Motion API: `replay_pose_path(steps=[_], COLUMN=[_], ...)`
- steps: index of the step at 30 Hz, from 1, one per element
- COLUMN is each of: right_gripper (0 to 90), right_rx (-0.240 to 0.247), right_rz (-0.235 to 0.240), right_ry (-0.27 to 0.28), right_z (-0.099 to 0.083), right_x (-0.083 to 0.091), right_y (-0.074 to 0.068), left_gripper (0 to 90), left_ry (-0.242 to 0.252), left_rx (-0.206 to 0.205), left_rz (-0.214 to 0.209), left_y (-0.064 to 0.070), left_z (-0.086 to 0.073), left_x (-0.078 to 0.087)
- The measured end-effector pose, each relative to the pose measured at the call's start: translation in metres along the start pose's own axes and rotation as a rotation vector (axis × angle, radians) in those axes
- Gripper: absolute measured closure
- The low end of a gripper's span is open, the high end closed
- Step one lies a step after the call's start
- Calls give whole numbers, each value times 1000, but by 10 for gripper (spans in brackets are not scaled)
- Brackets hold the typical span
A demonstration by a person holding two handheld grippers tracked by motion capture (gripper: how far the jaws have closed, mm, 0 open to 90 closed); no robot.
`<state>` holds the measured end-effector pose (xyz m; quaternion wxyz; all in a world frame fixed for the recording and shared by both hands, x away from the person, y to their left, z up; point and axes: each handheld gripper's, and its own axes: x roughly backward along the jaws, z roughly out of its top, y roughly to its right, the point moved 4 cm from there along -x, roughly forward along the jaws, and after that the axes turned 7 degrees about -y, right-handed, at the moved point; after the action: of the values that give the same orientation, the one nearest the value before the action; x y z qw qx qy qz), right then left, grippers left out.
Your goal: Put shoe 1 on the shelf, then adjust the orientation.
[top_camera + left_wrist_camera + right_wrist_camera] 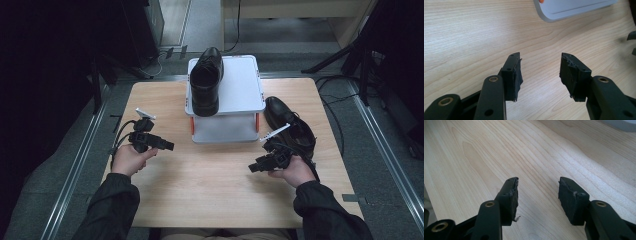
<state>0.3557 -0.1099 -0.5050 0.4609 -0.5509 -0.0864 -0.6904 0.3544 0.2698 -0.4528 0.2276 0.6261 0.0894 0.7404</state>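
Observation:
One black leather shoe (205, 80) stands on top of a white box-like stand (240, 85) at the table's back centre. A second black shoe (290, 125) lies on the wooden table (210, 185) to the right of the stand. My left gripper (169, 146) hovers at the table's left, pointing right, open and empty (540, 72). My right gripper (253, 167) sits in front of the second shoe, pointing left, open with nothing between its pads (537, 195). A corner of the white stand (574, 10) is at the top of the left gripper view.
Bare wood spreads between the two grippers and toward the front edge. Dark tripod legs (345, 55) and cables (335, 100) stand on the floor beyond the table's right back corner. Metal rails (75, 165) run along both sides of the table.

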Motion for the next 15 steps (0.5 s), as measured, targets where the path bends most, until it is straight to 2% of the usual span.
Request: replay_pose_path(steps=[3, 4, 7, 13, 15], right_gripper=[511, 511, 511, 512, 514], right_rx=[-4, -5, -5, -6, -10], right_rz=[2, 3, 3, 5, 8], right_ry=[3, 4, 3, 11, 10], right_z=[0, 0, 0, -1, -1], right_x=[1, 1, 2, 4, 5], right_y=[0, 0, 0, 0, 0], left_gripper=[521, 522, 522, 518, 518], left_ry=[19, 11, 7, -2, -10], left_rx=[-1, -7, -27, -23, -43], left_rz=[-11, -11, 28, 23, 31], left_y=[0, -1, -4, -8, -7], left_z=[-4, -6, -8, -10, -11], left_x=[-2, -3, -5, -10, -12])
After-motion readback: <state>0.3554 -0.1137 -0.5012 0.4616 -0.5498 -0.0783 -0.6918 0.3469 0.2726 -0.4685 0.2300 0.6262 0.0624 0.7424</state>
